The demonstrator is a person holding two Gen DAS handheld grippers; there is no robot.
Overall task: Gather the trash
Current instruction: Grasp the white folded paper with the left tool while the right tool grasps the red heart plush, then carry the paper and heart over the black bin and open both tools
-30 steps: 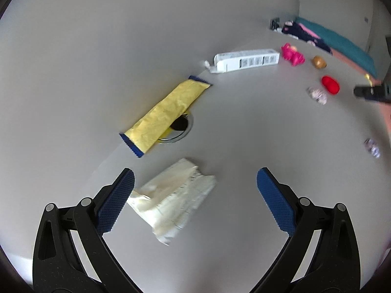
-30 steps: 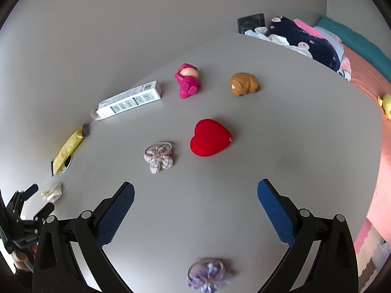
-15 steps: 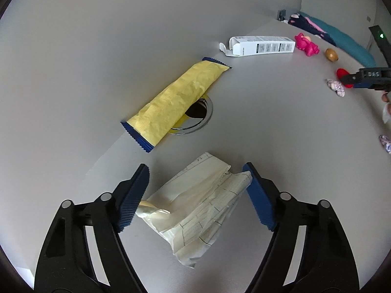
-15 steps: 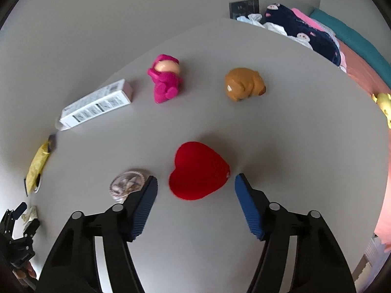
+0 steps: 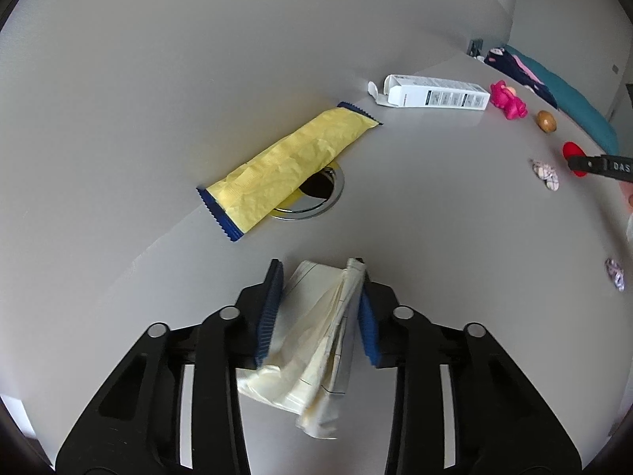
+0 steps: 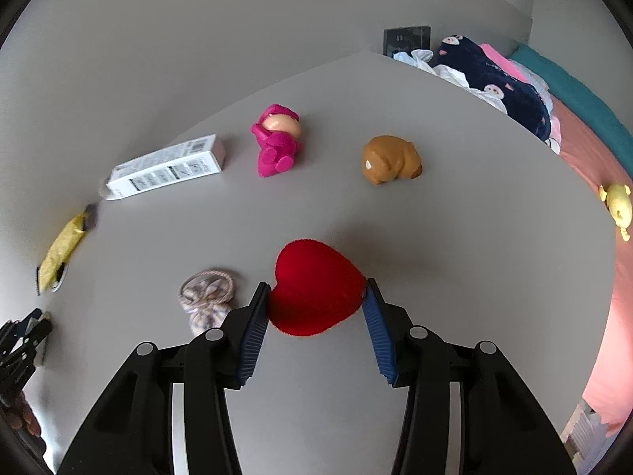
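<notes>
- The left gripper (image 5: 319, 312) points down at the grey table (image 5: 455, 206); its jaws are closing on a crumpled cream paper wrapper (image 5: 316, 340), which lies between the blue pads (image 5: 271, 312) and is squeezed upward into a fold, both pads pressing its sides.
- Just beyond that wrapper, a yellow snack packet (image 5: 292, 160) with blue serrated ends lies diagonally across a round metal-rimmed hole (image 5: 320, 194) in the table, half covering it.
- Further back, a white carton (image 5: 435, 97) lies on its side with one end flap open; beside it sit a pink figure toy (image 5: 508, 101) and a brown toy (image 5: 546, 120).
- The right gripper (image 6: 316, 316) is closing around a red heart-shaped toy (image 6: 316, 287); both blue pads touch the heart's sides near its widest part, the heart resting on the table.
- Just left of the right gripper lies a pale fabric hair tie (image 6: 207, 297); a second patterned one (image 5: 615, 273) lies near the table's right edge in the left wrist view.
- Folded clothes (image 6: 502, 79) are piled at the far end of the table; a yellow toy (image 6: 619, 208) lies on the pink surface off to the right.
</notes>
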